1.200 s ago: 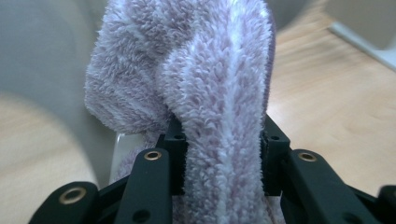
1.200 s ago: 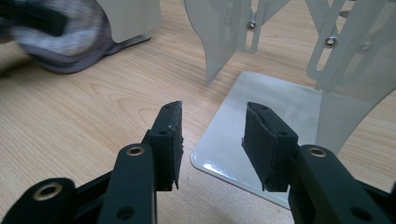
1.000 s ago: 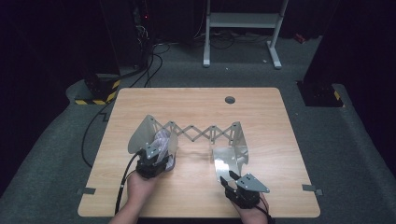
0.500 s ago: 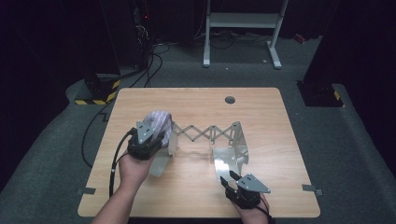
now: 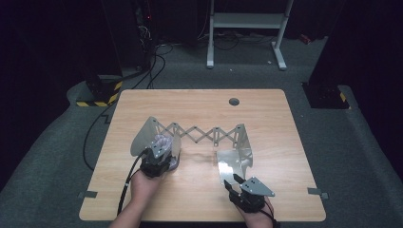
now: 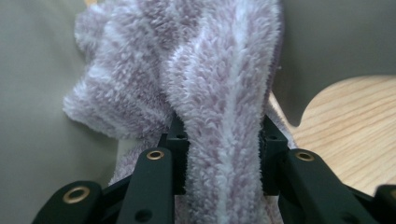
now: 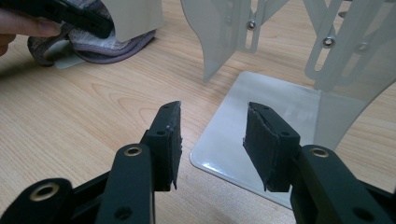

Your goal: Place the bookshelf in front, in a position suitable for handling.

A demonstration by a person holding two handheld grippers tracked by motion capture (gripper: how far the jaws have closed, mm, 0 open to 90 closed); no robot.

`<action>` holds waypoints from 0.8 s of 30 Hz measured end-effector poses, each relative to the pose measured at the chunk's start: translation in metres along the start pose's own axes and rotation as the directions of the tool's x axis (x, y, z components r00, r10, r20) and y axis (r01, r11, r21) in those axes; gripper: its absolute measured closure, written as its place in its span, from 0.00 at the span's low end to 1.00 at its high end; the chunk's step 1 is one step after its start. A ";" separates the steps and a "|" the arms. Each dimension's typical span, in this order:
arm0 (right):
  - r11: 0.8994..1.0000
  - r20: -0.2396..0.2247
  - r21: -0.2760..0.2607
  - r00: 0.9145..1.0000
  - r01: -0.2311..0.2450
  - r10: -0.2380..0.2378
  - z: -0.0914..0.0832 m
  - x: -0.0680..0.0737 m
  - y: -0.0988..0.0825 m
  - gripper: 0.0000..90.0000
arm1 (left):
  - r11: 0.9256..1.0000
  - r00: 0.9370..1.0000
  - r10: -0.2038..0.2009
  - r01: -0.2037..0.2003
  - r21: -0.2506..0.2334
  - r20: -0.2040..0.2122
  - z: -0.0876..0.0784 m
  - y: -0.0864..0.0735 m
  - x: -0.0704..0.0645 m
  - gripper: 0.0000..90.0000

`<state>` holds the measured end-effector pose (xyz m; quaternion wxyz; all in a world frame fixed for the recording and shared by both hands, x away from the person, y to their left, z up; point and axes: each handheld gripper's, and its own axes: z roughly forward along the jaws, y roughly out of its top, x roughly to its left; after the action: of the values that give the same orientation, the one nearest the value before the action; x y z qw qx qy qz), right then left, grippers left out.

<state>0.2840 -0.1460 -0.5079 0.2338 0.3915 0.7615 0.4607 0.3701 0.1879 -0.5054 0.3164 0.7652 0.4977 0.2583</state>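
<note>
On the wooden worktop (image 5: 199,102), centre: expandable metal rack (image 5: 199,135) with scissor-lattice link between two end plates, standing upright, spanning left to right. Left end plate (image 5: 142,135) curved, upright, partly behind the left tongs. Right end plate (image 5: 241,137) upright, with flat reflective base plate (image 5: 230,164) extending toward the near edge. Small round grommet (image 5: 234,101) at the far side of the worktop, well apart from the rack.

At the left end of the rack: left tongs (image 5: 159,159), clenched on a fluffy lilac cloth (image 5: 161,145). Cloth positioned against the left end plate, on the side facing the rack interior. In the left gripper view: cloth (image 6: 219,93) pressed between both black pads, folded lengthwise, bunched and drooping to the left, pale plate surface directly behind it. Black cable (image 5: 126,183) trailing from the left tongs toward the near edge.

At the near right: right tongs (image 5: 234,184), released, nothing between the pads. In the right gripper view: tongs (image 7: 212,140) just above the worktop, at the near corner of the base plate (image 7: 261,126), not touching it.
</note>
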 end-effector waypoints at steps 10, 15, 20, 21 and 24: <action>1.000 -0.001 0.002 1.000 0.002 -0.002 0.001 0.001 0.000 0.62 | 0.967 0.996 0.058 -0.073 -0.244 -0.069 -0.076 0.064 0.004 0.73; 1.000 -0.002 0.005 1.000 0.004 -0.004 0.001 0.001 0.000 0.62 | 0.971 0.994 0.078 -0.094 -0.219 -0.081 -0.067 0.061 0.003 0.73; 1.000 0.000 0.003 1.000 0.004 -0.004 0.001 0.001 0.000 0.62 | 0.991 0.997 0.046 -0.053 -0.123 -0.055 -0.034 0.031 0.003 0.73; 1.000 0.000 0.003 1.000 0.003 -0.003 0.001 0.000 0.000 0.62 | 0.994 0.998 0.046 -0.051 -0.094 -0.047 -0.027 0.023 0.003 0.73; 1.000 0.000 0.005 1.000 0.001 -0.001 0.001 0.000 -0.001 0.62 | 0.998 0.999 0.040 -0.041 -0.038 -0.030 -0.014 0.005 0.001 0.73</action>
<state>0.2845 -0.1455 -0.5090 0.2334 0.3915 0.7627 0.4588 0.3638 0.1904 -0.4921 0.3186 0.7649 0.4816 0.2855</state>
